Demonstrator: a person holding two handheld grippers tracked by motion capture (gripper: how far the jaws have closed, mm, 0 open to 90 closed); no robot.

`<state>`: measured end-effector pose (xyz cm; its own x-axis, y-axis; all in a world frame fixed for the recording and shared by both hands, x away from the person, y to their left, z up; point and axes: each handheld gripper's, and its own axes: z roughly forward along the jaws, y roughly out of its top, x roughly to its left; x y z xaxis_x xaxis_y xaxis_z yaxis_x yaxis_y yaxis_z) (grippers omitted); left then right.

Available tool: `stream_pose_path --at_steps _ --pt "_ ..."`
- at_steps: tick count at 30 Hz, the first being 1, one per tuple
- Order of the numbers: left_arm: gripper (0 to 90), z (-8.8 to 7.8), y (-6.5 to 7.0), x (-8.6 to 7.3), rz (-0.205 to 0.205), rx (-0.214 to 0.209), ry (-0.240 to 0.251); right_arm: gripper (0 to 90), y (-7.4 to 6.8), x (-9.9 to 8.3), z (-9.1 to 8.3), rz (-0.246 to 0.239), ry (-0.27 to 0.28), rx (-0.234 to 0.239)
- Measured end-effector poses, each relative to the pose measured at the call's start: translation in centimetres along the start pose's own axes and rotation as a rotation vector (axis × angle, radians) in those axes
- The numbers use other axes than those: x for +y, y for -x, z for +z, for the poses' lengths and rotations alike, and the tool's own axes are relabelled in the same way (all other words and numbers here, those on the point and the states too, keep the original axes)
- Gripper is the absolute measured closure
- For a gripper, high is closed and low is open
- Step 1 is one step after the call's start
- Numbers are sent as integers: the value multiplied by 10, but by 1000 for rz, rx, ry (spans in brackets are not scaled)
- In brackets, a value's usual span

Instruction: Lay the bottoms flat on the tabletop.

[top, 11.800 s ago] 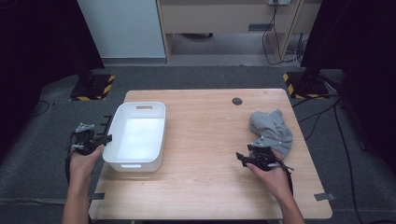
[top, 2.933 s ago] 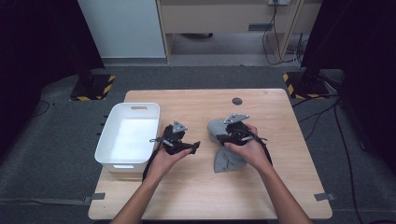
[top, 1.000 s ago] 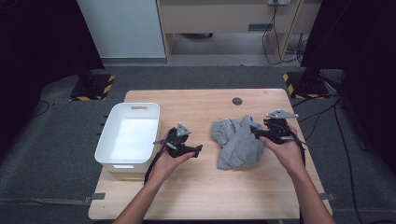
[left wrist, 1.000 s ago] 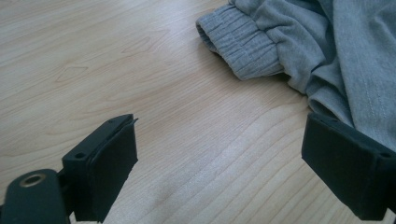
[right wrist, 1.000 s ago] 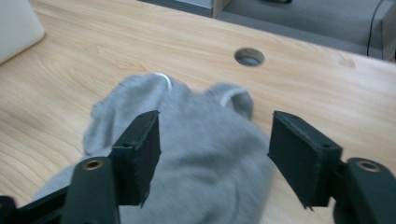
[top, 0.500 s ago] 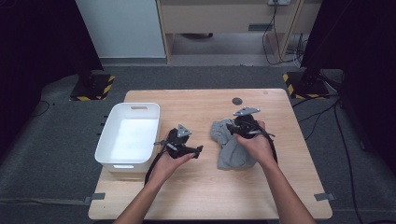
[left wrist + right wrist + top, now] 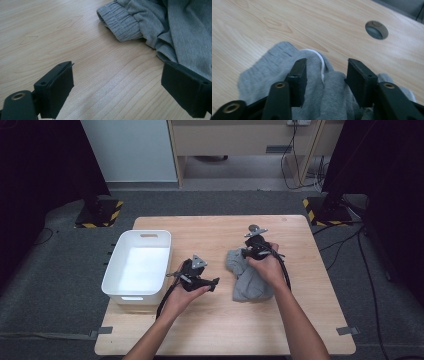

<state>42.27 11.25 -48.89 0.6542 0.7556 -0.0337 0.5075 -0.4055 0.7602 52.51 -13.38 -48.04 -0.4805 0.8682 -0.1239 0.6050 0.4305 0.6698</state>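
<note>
Wooden table [image 7: 220,330], white bin [image 7: 137,267] at left, crumpled grey garment [image 7: 250,280] right of centre — right gripper [image 7: 248,251] on its top edge, left gripper [image 7: 212,284] just beside it, apart.

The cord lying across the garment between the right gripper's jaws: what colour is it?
White, against the grey garment. The cord shows best in the right gripper view.

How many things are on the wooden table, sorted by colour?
Grey: 1, the grey sweatpants, crumpled right of the table's middle
White: 1, the white plastic bin, at the table's left edge
Total: 2
</note>
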Motion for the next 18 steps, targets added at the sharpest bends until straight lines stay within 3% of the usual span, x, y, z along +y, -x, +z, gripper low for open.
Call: stream_pose_path --at_steps 4,8,11,18 --pt "102 0 1 0 3 0 -3 491 3 -6 6 5 -47 1" --pt "102 0 1 0 4 1 -1 700 8 -12 6 14 -67 30" --pt "102 0 0 0 4 3 -2 786 10 -13 1 18 -52 52" --pt "103 -1 0 1 5 7 4 805 12 -10 -17 39 9 90"
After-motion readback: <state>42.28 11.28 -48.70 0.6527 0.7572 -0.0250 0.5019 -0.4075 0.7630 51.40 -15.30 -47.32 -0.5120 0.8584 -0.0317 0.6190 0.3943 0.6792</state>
